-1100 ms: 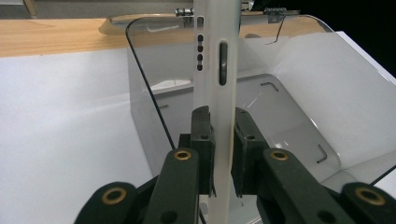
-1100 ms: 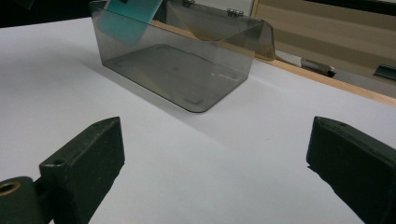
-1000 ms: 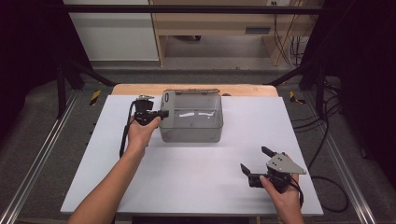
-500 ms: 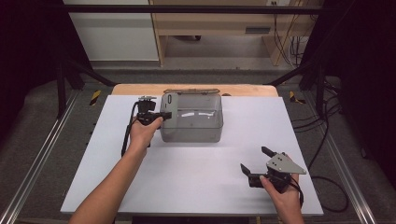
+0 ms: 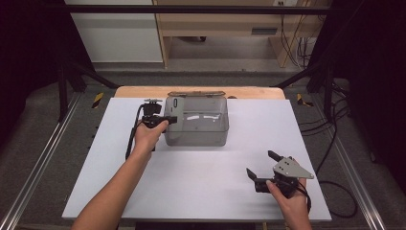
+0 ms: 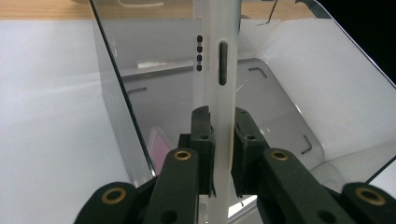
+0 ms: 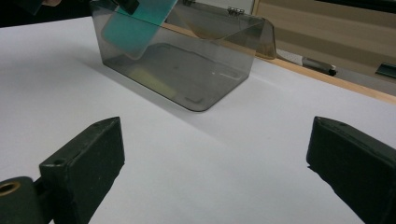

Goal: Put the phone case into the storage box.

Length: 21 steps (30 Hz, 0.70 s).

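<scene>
A mint-green phone, a smoky grey clear box, a white table

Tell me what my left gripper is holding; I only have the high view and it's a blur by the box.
Observer: The left gripper is shut on a phone case, pale on its edge, clamped edge-on between the jaws.
Operator: Report where the case sits against the box.
Observer: It stands at the rim of the clear box, its lower part already inside the near wall.
Operator: Say whether the box has anything in it.
Observer: Something flat and pink shows low behind the box wall; I cannot tell what it is.
Operator: Give me the right gripper.
Observer: The right gripper is open over bare table.
</scene>
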Available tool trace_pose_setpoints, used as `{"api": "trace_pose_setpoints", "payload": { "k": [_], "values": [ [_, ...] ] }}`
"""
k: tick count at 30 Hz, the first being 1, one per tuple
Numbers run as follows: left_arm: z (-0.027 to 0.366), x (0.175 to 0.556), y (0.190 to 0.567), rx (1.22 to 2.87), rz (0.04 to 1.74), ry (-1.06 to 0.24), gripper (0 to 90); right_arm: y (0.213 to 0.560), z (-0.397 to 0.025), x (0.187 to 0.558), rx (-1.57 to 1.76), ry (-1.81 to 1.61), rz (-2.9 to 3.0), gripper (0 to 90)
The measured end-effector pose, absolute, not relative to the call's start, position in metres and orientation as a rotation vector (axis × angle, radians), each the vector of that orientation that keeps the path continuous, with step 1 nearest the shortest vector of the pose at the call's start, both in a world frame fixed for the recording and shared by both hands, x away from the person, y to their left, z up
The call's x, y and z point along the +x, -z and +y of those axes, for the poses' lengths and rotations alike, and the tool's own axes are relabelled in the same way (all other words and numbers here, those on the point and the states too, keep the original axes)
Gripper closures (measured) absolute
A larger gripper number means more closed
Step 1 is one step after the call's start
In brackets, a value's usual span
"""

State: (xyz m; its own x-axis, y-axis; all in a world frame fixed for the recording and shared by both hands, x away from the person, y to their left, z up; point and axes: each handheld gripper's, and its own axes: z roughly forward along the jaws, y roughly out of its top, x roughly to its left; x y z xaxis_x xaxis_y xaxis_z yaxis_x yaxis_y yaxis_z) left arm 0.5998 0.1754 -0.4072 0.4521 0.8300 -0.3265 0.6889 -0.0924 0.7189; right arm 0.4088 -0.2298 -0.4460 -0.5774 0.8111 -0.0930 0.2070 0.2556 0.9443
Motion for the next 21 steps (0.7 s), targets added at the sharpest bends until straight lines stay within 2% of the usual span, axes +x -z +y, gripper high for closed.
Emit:
{"api": "trace_pose_setpoints", "payload": {
  "k": [21],
  "values": [
    [0.1746,0.6020,0.4091,1.850,1.306,-0.191,80.7,0.4467,-0.2291,0.4090,0.926,-1.332,1.948,4.9]
  ]
}}
